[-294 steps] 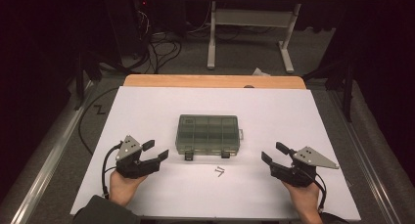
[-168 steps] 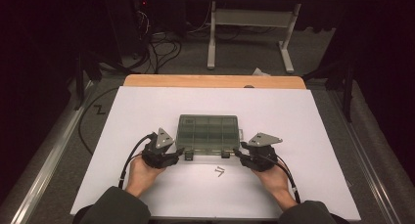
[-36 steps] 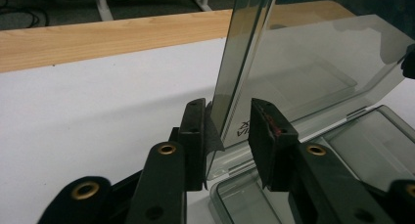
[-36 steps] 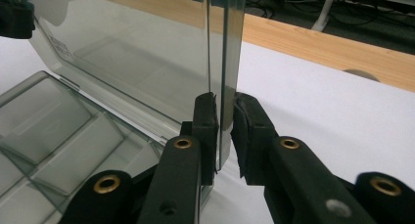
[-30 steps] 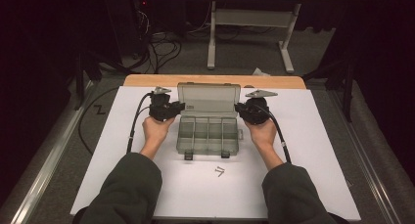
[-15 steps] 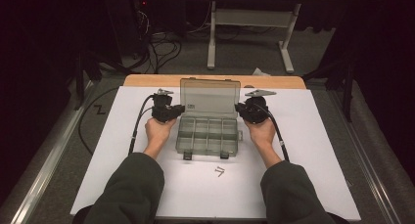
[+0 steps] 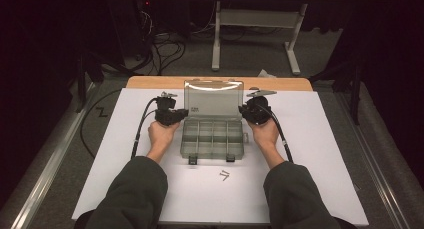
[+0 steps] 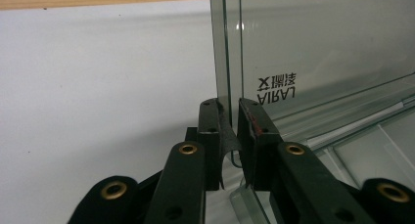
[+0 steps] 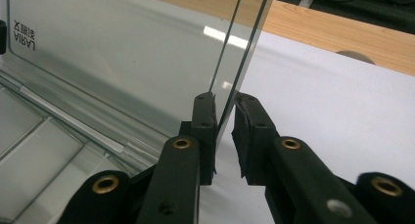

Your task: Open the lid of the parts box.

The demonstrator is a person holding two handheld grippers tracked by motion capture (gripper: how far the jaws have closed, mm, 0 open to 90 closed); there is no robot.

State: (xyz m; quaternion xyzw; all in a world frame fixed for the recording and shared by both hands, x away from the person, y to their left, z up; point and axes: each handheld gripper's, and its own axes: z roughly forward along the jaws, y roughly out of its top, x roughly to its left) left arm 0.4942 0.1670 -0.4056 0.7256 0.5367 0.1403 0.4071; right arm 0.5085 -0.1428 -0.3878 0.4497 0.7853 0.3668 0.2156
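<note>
In the high view, one clear compartment box (image 7: pixel 214 140) is seen at the middle of the table (image 7: pixel 320 139), its lid (image 7: pixel 214 100) raised upright at 12 o'clock. Two grippers are counted: the left gripper (image 7: pixel 176 115) at 9 o'clock of the lid, the right gripper (image 7: pixel 246 113) at 3 o'clock. One small bent metal piece (image 7: pixel 224 175) lies at 6 o'clock; its kind cannot be made out.

In the left gripper view, the jaws are clamped on the lid's edge (image 8: pixel 229 62), after closing.

In the right gripper view, the edge (image 9: pixel 235 62) stands between jaws that have just been opening; contact is hard to judge.
</note>
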